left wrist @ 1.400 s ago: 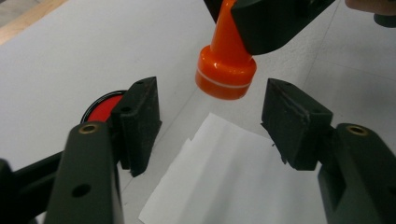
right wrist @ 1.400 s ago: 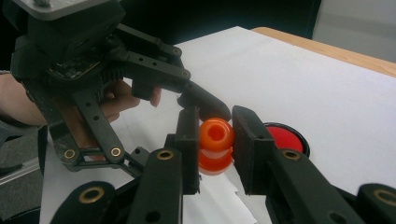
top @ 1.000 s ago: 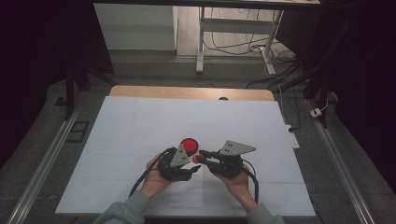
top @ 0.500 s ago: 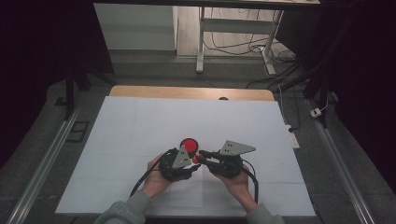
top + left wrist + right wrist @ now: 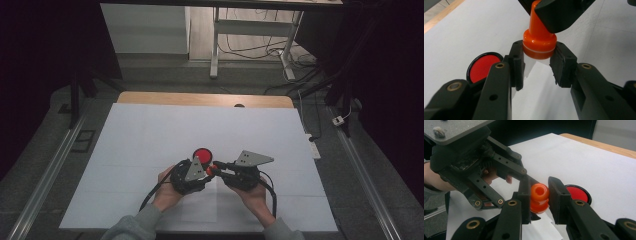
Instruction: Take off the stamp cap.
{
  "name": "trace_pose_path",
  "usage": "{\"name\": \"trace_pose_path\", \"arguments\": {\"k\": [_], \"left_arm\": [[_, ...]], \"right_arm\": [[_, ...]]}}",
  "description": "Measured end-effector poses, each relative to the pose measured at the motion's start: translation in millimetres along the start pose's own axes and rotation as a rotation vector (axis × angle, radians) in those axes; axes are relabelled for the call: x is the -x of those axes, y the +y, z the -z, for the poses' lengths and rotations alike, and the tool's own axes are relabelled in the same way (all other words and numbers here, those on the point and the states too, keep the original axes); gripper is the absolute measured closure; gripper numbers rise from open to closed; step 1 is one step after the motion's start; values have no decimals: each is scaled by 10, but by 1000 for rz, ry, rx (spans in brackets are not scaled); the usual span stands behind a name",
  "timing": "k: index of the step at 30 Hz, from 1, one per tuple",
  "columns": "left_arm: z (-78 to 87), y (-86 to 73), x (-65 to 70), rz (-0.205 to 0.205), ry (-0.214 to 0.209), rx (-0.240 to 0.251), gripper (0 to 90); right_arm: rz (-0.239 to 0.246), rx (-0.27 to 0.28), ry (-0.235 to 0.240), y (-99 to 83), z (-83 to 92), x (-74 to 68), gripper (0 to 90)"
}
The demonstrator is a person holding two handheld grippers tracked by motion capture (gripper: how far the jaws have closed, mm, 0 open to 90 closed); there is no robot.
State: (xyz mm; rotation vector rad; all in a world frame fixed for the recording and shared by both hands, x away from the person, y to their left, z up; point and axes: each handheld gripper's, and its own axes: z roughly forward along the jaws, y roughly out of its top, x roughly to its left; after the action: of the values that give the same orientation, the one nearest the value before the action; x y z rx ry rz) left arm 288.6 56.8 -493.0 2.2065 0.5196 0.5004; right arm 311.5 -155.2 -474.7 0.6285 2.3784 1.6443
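Two grippers meet at one orange stamp (image 5: 539,41), held above the white sheet (image 5: 150,145) near the table's front edge. Left gripper (image 5: 537,65): jaws pinching the translucent lower body under the orange collar. Right gripper (image 5: 539,195): jaws pressed on the stamp's orange knob. Red ink pad (image 5: 202,154) lying just beyond, apart from the stamp. Risk, as judged: uneven pull or twist between the two holds, causing slip on the smooth plastic, a dropped part, or ink smeared on the sheet
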Motion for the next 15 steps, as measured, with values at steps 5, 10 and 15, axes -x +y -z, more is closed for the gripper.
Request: {"name": "trace_pose_path", "arguments": {"k": [5,10,15], "left_arm": [[3,-1,-3,3,-2,0,649],[5,-6,-2,-5,-2,-7,653],[-4,-17,-2,-3,-7,-11,656]], "right_arm": [[5,5,-3,-3,-2,-7,723],[2,2,-2,-9,-9,-9,723],[5,-1,-3,-16,-18,-12,724]]}}
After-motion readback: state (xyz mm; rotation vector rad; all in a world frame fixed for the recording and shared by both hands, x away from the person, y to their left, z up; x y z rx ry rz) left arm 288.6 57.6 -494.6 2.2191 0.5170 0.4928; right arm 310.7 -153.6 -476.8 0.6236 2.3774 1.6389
